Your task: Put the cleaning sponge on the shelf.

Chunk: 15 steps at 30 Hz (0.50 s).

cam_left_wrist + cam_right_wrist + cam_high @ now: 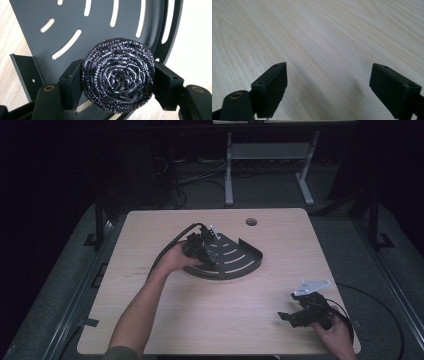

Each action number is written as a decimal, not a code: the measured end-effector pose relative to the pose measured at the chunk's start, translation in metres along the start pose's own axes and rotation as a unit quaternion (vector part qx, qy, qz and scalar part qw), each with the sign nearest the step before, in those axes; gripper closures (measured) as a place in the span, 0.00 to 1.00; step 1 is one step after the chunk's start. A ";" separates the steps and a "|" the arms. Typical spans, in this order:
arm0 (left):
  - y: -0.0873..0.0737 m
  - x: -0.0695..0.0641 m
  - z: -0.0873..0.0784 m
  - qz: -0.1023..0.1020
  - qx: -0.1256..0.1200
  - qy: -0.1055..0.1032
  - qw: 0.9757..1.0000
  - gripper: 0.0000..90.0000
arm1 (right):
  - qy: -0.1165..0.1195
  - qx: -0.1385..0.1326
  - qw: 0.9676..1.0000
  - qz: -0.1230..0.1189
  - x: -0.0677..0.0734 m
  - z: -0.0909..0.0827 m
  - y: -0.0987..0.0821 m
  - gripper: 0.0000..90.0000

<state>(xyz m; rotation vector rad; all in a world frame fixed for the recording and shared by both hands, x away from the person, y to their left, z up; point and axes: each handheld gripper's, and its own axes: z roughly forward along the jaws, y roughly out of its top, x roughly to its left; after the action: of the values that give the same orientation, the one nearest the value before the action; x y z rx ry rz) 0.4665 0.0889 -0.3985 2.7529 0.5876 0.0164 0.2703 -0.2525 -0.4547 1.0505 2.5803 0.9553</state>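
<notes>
My right gripper (295,312) is nearest to me, low at the right side of the wooden table (165,320). I hold it in my right hand (334,335) and its grey plate points up. In the right gripper view its jaws stand wide apart, with only pale wood grain between them, so it is open and holds nothing.

Farther away, near the middle of the table, my left hand (175,260) holds my left gripper (117,82) over a dark metal tray (240,262) shaped like a fan, with curved slots and a low rim. In the left gripper view the two jaws press on both sides of a round steel wool scourer (118,78), a dark shiny coil. The scourer is above the slotted floor of the tray; I cannot tell if it touches it.

Beyond the tray there is a round hole (251,222) near the far edge of the table.
</notes>
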 end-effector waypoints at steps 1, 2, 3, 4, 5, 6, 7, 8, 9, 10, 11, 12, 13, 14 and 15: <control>0.000 0.001 0.002 -0.006 0.000 -0.005 1.000 0.36 | 0.000 0.000 1.000 0.001 0.000 0.000 0.000 0.16; 0.000 0.002 0.004 -0.007 0.001 -0.005 1.000 0.36 | 0.000 0.000 1.000 0.002 0.000 0.000 0.000 0.16; 0.000 0.002 0.005 -0.009 0.001 -0.003 1.000 0.36 | 0.000 0.000 1.000 0.002 0.000 0.000 0.000 0.16; 0.000 0.004 0.006 -0.009 0.005 -0.003 1.000 0.36 | 0.000 0.000 1.000 0.001 0.000 0.000 0.000 0.16; 0.000 0.004 0.008 -0.013 0.001 -0.003 1.000 0.36 | 0.002 0.001 1.000 0.002 0.001 0.000 0.000 0.16; 0.000 0.005 0.009 -0.014 0.002 -0.002 1.000 0.36 | 0.002 0.001 1.000 0.002 0.001 0.000 0.000 0.16; 0.000 0.006 0.010 -0.013 0.003 -0.001 1.000 0.36 | 0.002 0.002 1.000 0.001 0.000 0.000 0.000 0.16; 0.000 0.006 0.011 -0.014 0.004 -0.001 1.000 0.36 | 0.002 0.001 1.000 0.002 0.000 0.000 0.000 0.16; 0.000 0.007 0.011 -0.012 0.006 0.001 1.000 0.36 | 0.002 0.001 1.000 0.002 0.000 0.000 0.000 0.16; 0.000 0.008 0.012 -0.019 0.004 -0.003 1.000 0.36 | 0.002 0.000 1.000 0.004 0.000 0.000 0.000 0.16; 0.000 0.008 0.013 -0.019 0.006 -0.005 1.000 0.36 | 0.002 0.000 1.000 0.004 0.000 -0.001 0.000 0.16; 0.001 0.009 0.016 -0.019 0.008 -0.003 1.000 0.36 | 0.002 0.000 1.000 0.004 0.000 -0.001 -0.001 0.16; 0.001 0.009 0.017 -0.017 0.012 -0.004 1.000 0.36 | 0.002 0.000 1.000 0.004 0.000 -0.001 -0.001 0.16; 0.001 0.009 0.017 -0.017 0.012 -0.004 1.000 0.36 | 0.002 0.000 1.000 0.004 0.000 -0.001 -0.001 0.16; 0.001 0.010 0.019 -0.017 0.014 -0.003 1.000 0.36 | 0.001 0.000 1.000 0.003 -0.001 -0.001 -0.001 0.16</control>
<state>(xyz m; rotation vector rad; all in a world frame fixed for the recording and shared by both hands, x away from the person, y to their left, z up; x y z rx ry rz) 0.4773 0.0857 -0.4167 2.7688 0.6389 -0.0080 0.2699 -0.2539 -0.4546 1.0575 2.5797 0.9584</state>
